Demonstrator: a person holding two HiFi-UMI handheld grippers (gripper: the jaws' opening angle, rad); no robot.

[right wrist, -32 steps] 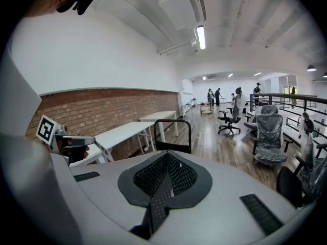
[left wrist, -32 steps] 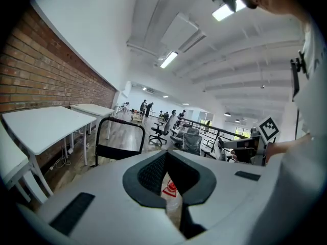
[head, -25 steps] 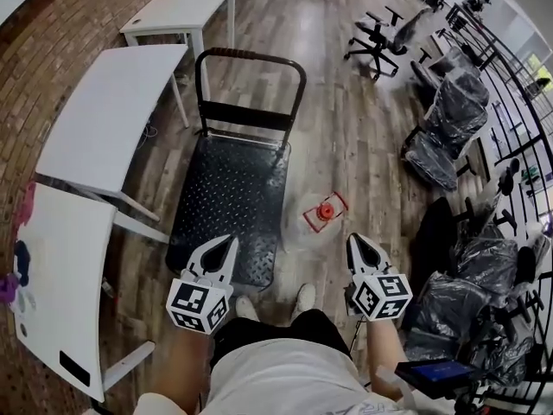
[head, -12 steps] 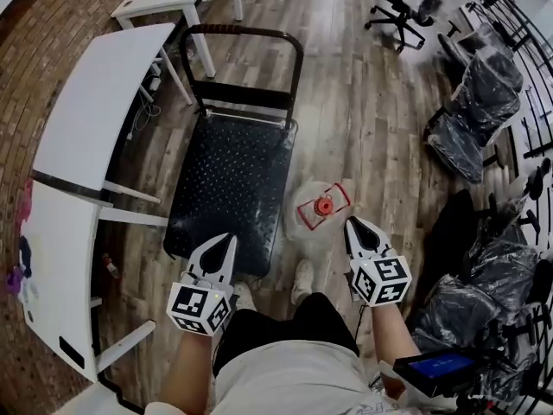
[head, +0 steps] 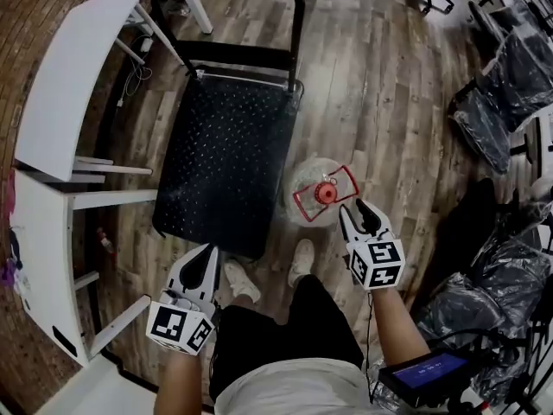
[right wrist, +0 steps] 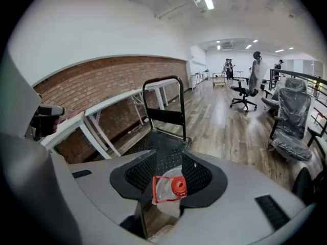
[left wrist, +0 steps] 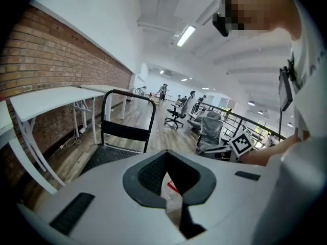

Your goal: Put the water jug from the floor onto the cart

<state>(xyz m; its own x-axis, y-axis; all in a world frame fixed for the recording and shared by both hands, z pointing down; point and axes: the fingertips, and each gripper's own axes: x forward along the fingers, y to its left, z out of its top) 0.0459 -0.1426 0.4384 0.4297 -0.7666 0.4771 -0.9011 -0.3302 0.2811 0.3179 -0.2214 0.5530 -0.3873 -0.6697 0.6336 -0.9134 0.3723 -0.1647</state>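
Observation:
The clear water jug [head: 313,188], with a red cap and a red carry handle, stands on the wood floor just off the right edge of the black cart [head: 225,145]. My right gripper [head: 357,213] is just right of the jug and short of it, pointing down. Its jaws are opening, and the jug [right wrist: 164,192] shows through the gap ahead of them, with no pad pressing on it. My left gripper [head: 207,251] hangs shut and empty near the cart's near-left corner. The cart's handle [head: 298,24] rises at its far end.
White desks [head: 69,76] on thin legs line the brick wall at the left, close to the cart. Plastic-wrapped office chairs [head: 510,67] crowd the right side. The person's shoes [head: 301,258] stand just short of the jug and cart.
Both grippers have come down and forward. The right one has closed in on the jug and its jaws have parted. The head view has moved nearer the jug and cart.

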